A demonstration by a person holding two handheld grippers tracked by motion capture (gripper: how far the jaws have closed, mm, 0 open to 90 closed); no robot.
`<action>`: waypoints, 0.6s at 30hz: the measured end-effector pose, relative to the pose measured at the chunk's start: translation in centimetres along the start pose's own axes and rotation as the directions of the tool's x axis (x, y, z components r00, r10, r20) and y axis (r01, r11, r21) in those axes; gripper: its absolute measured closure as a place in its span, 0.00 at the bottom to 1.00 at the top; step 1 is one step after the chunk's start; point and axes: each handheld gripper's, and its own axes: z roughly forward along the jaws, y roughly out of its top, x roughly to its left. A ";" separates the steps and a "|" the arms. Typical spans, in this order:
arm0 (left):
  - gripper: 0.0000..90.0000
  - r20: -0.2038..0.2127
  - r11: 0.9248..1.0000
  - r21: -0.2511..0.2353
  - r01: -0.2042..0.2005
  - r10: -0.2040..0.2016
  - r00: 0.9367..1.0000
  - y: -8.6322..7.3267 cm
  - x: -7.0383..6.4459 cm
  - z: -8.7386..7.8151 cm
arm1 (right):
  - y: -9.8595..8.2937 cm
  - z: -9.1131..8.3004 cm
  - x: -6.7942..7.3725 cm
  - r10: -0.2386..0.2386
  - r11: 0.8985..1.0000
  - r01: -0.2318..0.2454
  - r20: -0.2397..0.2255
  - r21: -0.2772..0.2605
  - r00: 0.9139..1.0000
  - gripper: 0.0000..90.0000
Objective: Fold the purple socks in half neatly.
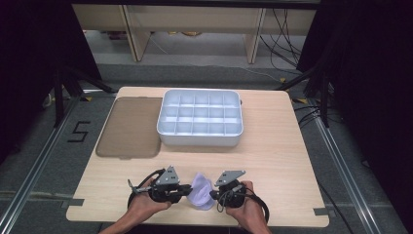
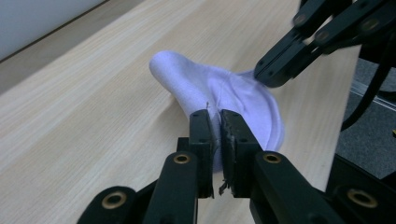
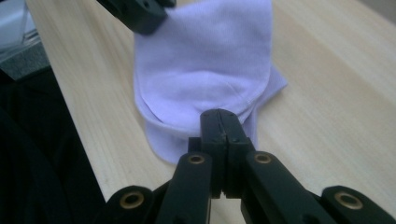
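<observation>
With the left gripper (image 1: 186, 191) and right gripper (image 1: 213, 195) both clamped shut on opposite edges of the pale lilac sock (image 1: 200, 191) at the table's (image 1: 272, 161) near edge, keep both pinches firm and move them evenly.

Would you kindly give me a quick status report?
Left gripper and right gripper both shut on the lilac sock. Sock at near table edge. Compartment tray well clear.
</observation>
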 end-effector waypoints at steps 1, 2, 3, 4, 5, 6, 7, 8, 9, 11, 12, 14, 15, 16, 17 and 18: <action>0.92 0.008 1.000 -0.009 0.000 0.000 1.000 0.1 -0.1 0.0 | 0.0 0.2 0.0 0.003 1.000 -0.003 0.003 0.019 1.000 1.00; 0.92 0.004 1.000 -0.010 -0.009 0.009 1.000 0.2 -0.2 -0.1 | -0.1 0.5 -0.1 0.006 1.000 -0.006 0.012 0.028 1.000 1.00; 0.92 0.010 1.000 -0.019 -0.015 0.016 1.000 0.3 -0.3 -0.1 | -0.1 0.9 -0.2 0.006 0.999 -0.006 0.006 0.033 1.000 1.00; 0.92 0.008 1.000 -0.018 -0.013 0.014 1.000 0.4 -0.5 -0.1 | -0.2 1.2 -0.2 0.028 0.999 -0.029 0.019 0.034 0.999 1.00; 0.92 0.014 0.999 -0.021 -0.033 0.033 0.999 0.5 -0.6 -0.1 | -0.1 1.4 -0.5 -0.002 0.999 0.001 0.016 0.039 1.000 1.00; 0.92 0.020 0.999 -0.023 -0.039 0.039 0.999 0.5 -0.8 0.0 | -0.1 1.6 -0.5 0.012 0.999 -0.012 0.016 0.031 1.000 1.00; 0.92 0.024 0.999 -0.020 -0.043 0.043 0.999 0.6 -1.0 0.0 | 0.0 1.5 -0.5 0.020 0.999 -0.020 0.013 0.044 1.000 1.00; 0.92 0.025 0.999 -0.020 -0.047 0.047 0.999 0.6 -1.2 0.1 | 0.1 1.6 -0.6 0.013 0.999 -0.014 0.013 0.041 1.000 1.00; 0.92 0.029 0.998 -0.018 -0.054 0.054 0.998 0.7 -1.3 0.2 | 0.2 1.8 -0.7 0.007 0.999 -0.008 0.025 0.039 1.000 1.00; 0.92 0.040 0.998 -0.030 -0.058 0.059 0.997 0.8 -1.7 0.5 | 0.3 1.9 -0.6 0.007 0.999 -0.007 0.013 0.044 1.000 1.00; 0.92 0.039 0.998 -0.021 -0.061 0.061 0.997 0.9 -1.8 0.5 | 0.3 1.9 -0.6 0.006 0.999 -0.007 0.018 0.044 1.000 1.00; 0.92 0.048 0.997 -0.020 -0.070 0.071 0.996 1.0 -2.0 1.0 | 0.3 2.0 -0.7 0.009 0.999 -0.010 0.015 0.040 1.000 1.00; 0.92 0.044 0.997 -0.016 -0.077 0.077 0.996 1.0 -2.2 1.1 | 0.3 2.0 -0.7 0.003 0.999 -0.003 0.014 0.032 1.000 1.00; 0.92 0.052 0.997 -0.013 -0.081 0.081 0.995 1.0 -2.4 1.3 | 0.3 2.0 -0.8 0.007 0.999 -0.007 0.013 0.033 1.000 1.00; 0.92 0.058 0.996 -0.006 -0.094 0.094 0.994 1.0 -2.5 1.5 | 0.2 1.9 -0.8 0.023 0.999 -0.023 0.008 0.034 1.000 1.00; 0.92 0.065 0.996 -0.009 -0.089 0.089 0.994 1.0 -2.6 1.7 | 0.2 1.9 -0.8 0.037 0.999 -0.037 -0.003 0.037 0.999 1.00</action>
